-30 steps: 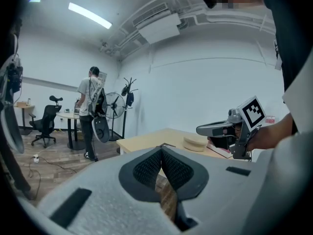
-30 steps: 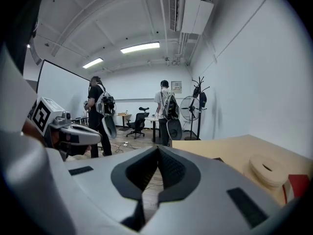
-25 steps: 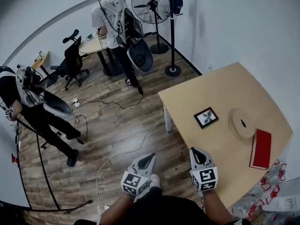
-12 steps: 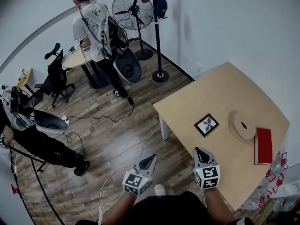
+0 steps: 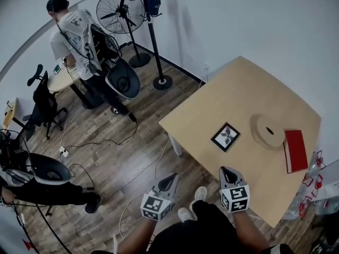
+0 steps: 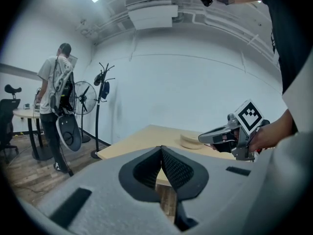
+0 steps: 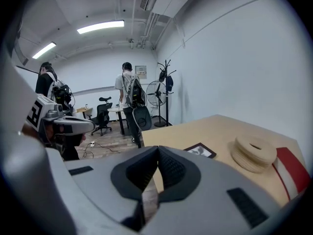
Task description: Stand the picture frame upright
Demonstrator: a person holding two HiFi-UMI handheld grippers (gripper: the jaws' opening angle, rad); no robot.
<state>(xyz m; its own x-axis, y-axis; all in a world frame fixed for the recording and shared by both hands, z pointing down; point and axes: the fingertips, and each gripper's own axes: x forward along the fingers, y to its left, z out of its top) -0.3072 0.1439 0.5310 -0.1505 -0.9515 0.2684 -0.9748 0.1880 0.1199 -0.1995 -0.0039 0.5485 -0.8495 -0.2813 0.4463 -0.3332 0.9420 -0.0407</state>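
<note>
I saw the picture frame (image 5: 225, 137) flat, face-up, cornerwise on the table (image 5: 238, 89); left gripper (image 5: 170, 177) and right gripper (image 5: 227, 171) closed, empty.

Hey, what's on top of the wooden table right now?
On the table lie a picture frame, flat and face up, a round wooden disc with a centre hole, and a red book. The frame's back and any stand are covered.

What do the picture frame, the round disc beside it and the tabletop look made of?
Picture frame: dark matte border, wood or plastic, unclear. Round disc: pale tan, ridged layered edge, probably stacked wood or cardboard. Tabletop: smooth light wood-tone, uniform colour, likely laminate.
</note>
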